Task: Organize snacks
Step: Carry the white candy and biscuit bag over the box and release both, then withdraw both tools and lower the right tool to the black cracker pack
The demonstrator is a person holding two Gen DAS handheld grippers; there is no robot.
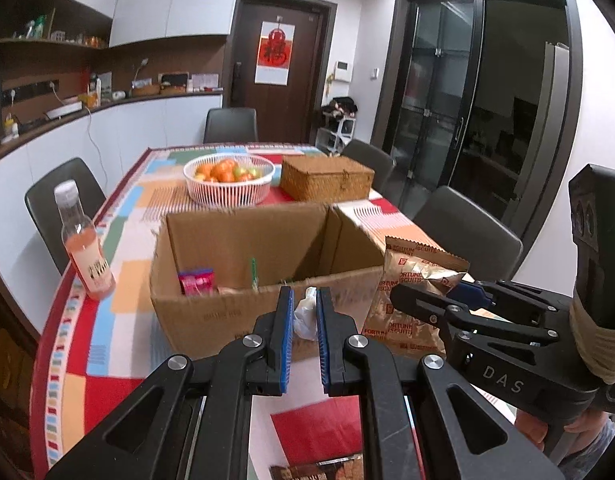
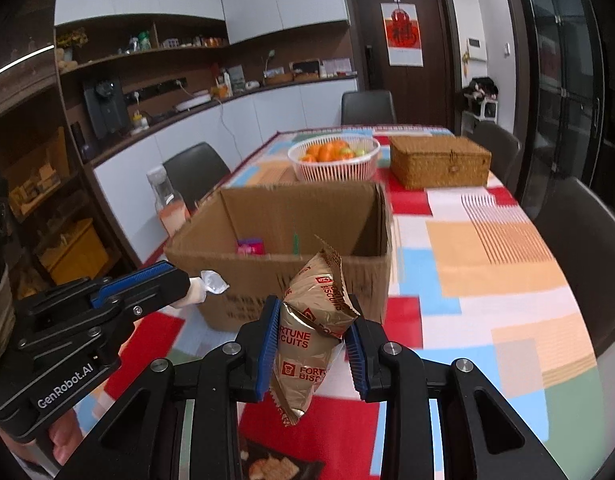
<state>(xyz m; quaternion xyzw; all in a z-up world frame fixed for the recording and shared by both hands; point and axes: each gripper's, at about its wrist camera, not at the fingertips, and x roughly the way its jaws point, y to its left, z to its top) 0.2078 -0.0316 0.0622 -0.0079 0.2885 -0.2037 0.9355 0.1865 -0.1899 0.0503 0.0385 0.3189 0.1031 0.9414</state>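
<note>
Fingers of the right gripper clamp a gold Fortune Biscuits packet; the left gripper pinches a small white wrapped sweet, probably candy. Both hang before the cardboard box at twelve o'clock, mid-carry. Next comes release over its opening. Inside lie a pink packet and something green.

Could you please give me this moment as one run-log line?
left claw: shut on small clear-wrapped snack | right claw: shut on biscuit packet | cardboard box: open, ahead
</note>
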